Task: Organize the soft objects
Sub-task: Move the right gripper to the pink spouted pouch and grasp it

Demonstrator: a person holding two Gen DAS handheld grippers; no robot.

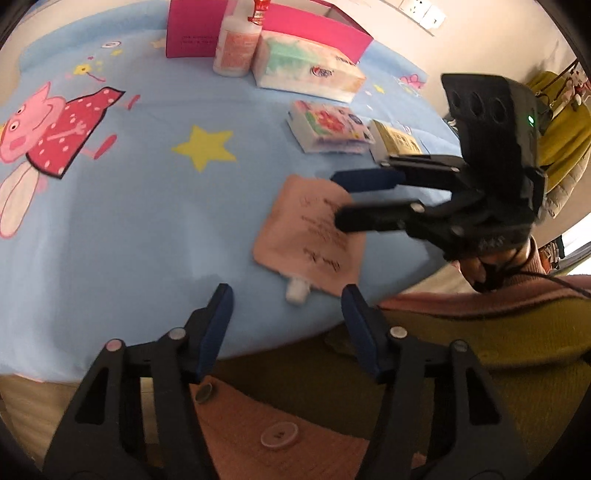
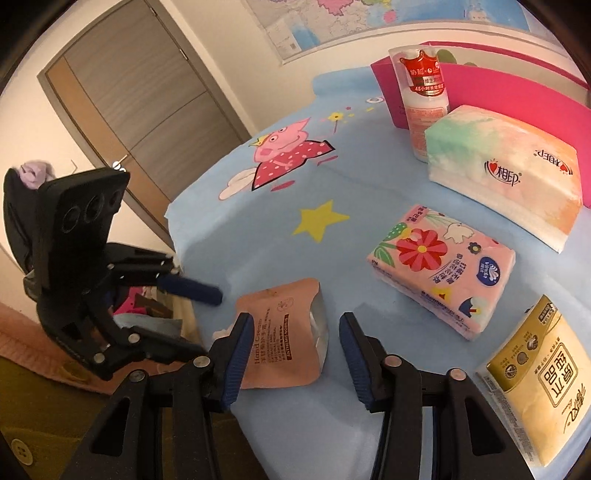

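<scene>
I am bringing both grippers, left (image 1: pixel 288 291) and right (image 2: pixel 291 321), jaws parted and empty, over the pouch (image 2: pixel 284 332) lying flat at the tabletop (image 1: pixel 129 240) edge; next I need to close on it

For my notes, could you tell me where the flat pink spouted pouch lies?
The flat pink spouted pouch lies near the blue cloth's front edge, low in both wrist views, left of the floral tissue pack.

a grey-brown door (image 2: pixel 144 92) is standing shut in a cream wall (image 2: pixel 229 48), a map (image 2: pixel 369 22) is hanging beside it, and white sockets (image 1: pixel 421 11) are sitting on another wall.
</scene>
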